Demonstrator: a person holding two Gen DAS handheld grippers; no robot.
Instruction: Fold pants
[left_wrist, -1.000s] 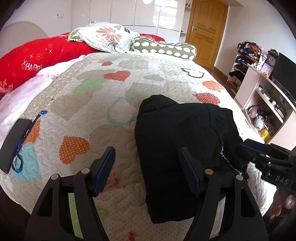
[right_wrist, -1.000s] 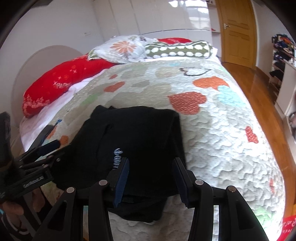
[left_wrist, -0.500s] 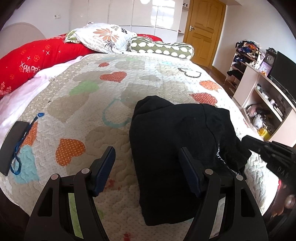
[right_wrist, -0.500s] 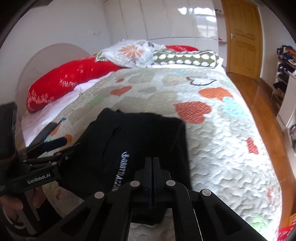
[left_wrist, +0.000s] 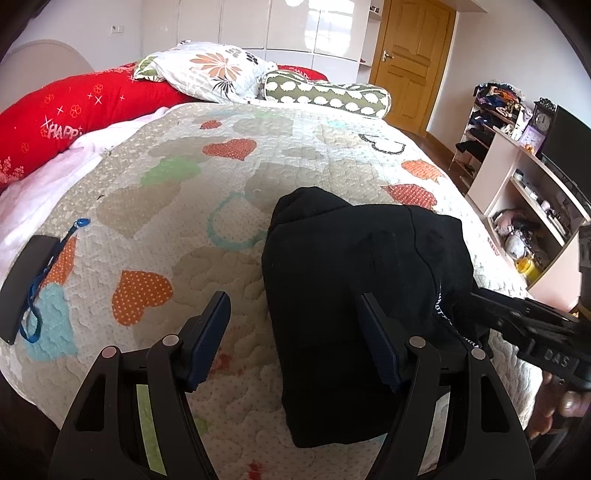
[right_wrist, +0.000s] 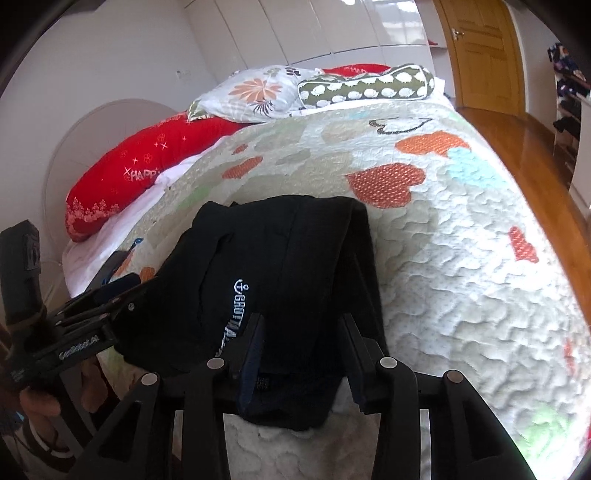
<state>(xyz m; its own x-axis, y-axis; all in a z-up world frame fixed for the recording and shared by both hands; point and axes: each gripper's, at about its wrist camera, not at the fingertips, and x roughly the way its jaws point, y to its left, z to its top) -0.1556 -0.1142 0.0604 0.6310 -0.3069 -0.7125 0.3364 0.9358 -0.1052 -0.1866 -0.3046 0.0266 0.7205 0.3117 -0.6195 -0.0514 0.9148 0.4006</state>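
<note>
Quilted bed (left_wrist: 229, 236) with heart patches, carrying:
- Black pants (left_wrist: 354, 280), folded into a compact bundle near the foot edge of the bed.
- Right gripper (right_wrist: 303, 345): jaws, fully together half a second ago, have just been opening and now stand apart over the bundle's near edge; cloth between them, no visible clamp. Judged a release.
- Left gripper (left_wrist: 291, 332): jaws apart, unchanged, straddling the bundle's left edge.

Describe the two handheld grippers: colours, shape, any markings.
Both are matte black plastic. The left gripper has two angled, strutted fingers with dark navy pads, silver round pivot pins and a green strip on its body; white "GenRobot.AI" lettering shows on its side in the right wrist view. The right gripper is built the same and bears raised letters "DAS" on its side.
</note>
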